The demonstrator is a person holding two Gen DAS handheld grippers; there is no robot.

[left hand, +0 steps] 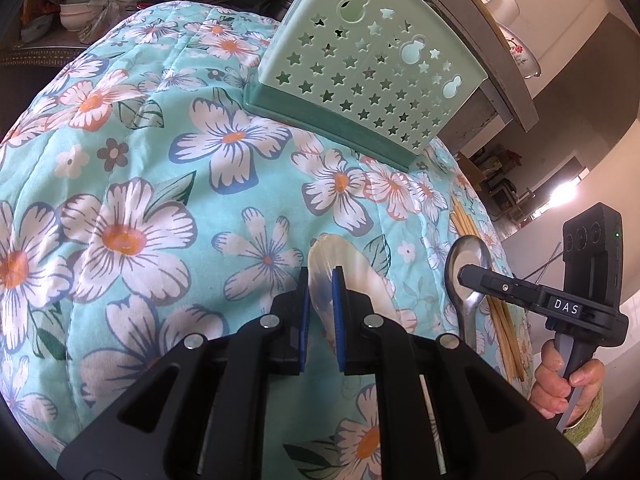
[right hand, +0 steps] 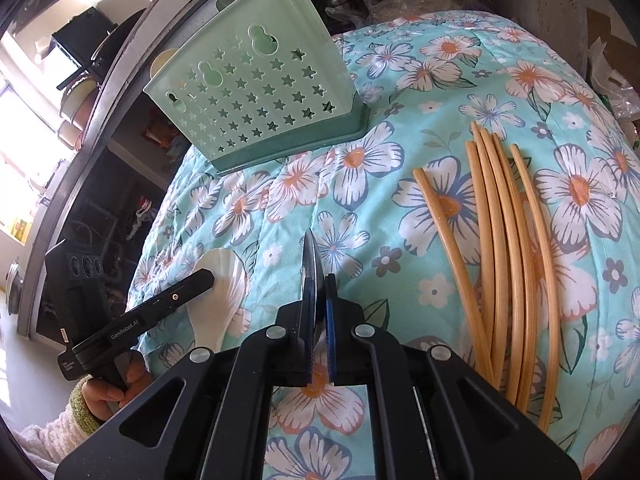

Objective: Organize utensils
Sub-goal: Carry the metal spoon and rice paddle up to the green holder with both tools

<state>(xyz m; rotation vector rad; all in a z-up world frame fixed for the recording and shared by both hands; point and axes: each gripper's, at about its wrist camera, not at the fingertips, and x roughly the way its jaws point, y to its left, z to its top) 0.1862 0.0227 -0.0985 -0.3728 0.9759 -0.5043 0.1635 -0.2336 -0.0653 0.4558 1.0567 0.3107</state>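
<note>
Left wrist view: the left gripper (left hand: 320,280) pinches a pearly spoon (left hand: 326,254), open floral quilt (left hand: 160,160) ahead of its fingers. The right gripper (right hand: 316,284) clamps a metal spoon (right hand: 311,256) edge-on, bamboo chopsticks (right hand: 504,248) lying right of its fingers, the green star-holed caddy (right hand: 256,100) beyond.

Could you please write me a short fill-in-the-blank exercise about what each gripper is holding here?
1. The left gripper is shut on the white ____.
2. The right gripper is shut on the ____ spoon.
3. The chopsticks lie loose on the ____ cloth.
4. The green holder has ____-shaped holes.

Missing words: spoon; metal; floral; star
</note>
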